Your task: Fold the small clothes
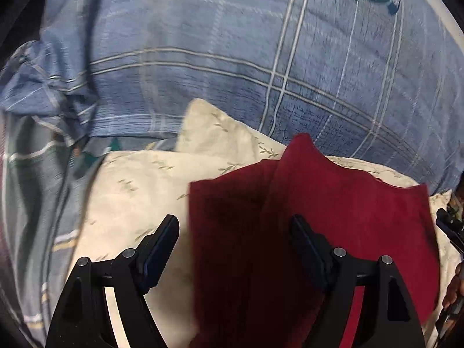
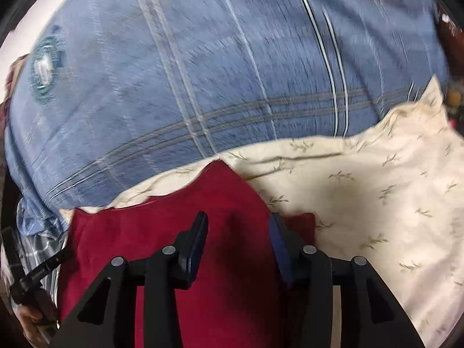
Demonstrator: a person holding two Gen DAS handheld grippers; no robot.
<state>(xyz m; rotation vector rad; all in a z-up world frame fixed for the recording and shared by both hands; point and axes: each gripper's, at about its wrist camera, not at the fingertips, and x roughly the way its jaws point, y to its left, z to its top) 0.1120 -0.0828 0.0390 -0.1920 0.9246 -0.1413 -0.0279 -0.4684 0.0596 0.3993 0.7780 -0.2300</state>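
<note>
A dark red garment lies on a cream leaf-print cloth. In the left wrist view my left gripper is open, with the garment's left edge running up between the fingers and the right finger over the red cloth. In the right wrist view the red garment lies under my right gripper, which is open with its jaws astride the garment's right part. The cream cloth spreads to the right. Neither gripper visibly pinches the fabric.
A blue plaid bedcover fills the far side in both views and bunches into folds at the left. A round green-and-white emblem sits on it. The other gripper shows at the edge of each view.
</note>
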